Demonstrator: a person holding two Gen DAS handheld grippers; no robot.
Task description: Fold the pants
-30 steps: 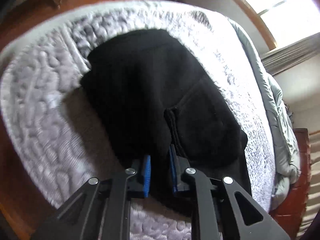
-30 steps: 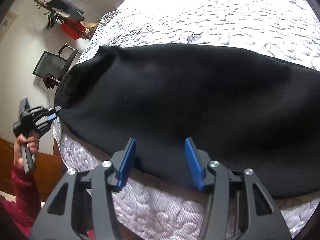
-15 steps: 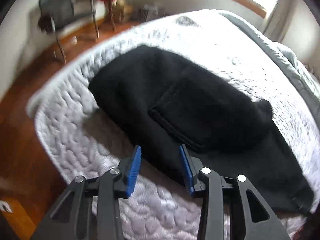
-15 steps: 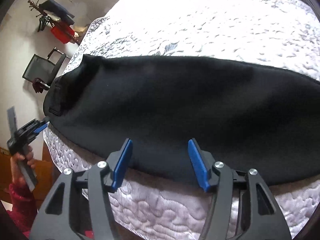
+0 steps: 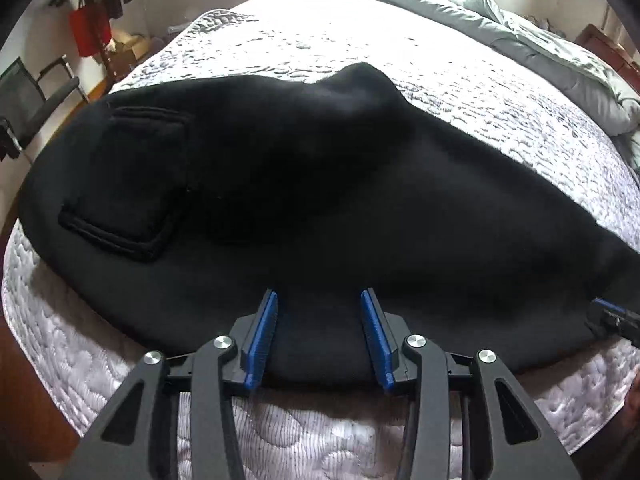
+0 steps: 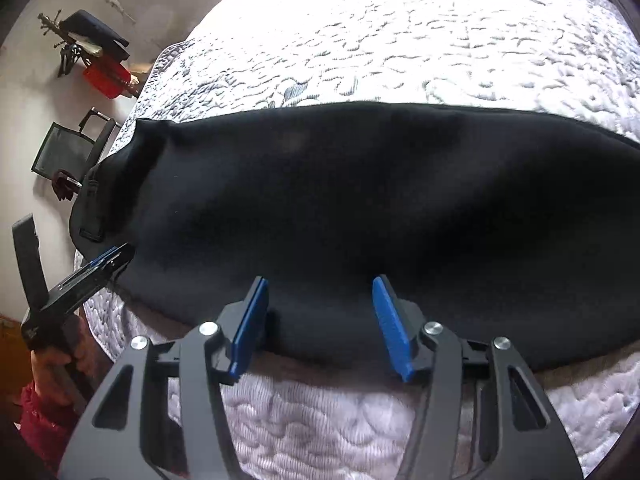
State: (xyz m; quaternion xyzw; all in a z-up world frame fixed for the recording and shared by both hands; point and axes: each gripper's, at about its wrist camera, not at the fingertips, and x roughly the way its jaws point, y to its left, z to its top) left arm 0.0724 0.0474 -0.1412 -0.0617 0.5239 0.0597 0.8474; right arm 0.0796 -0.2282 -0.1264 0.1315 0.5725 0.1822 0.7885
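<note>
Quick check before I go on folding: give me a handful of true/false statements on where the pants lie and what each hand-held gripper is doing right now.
1. The black pants lie on the quilted bed cover. True.
2. The left hand-held gripper is clamped shut on the pants. False: its jaws have just been opening and stand apart over the near edge.
3. The right hand-held gripper is open. True.
4. A patch pocket shows on the pants. True.
5. The pants hang from the chair. False: they lie flat on the bed.
</note>
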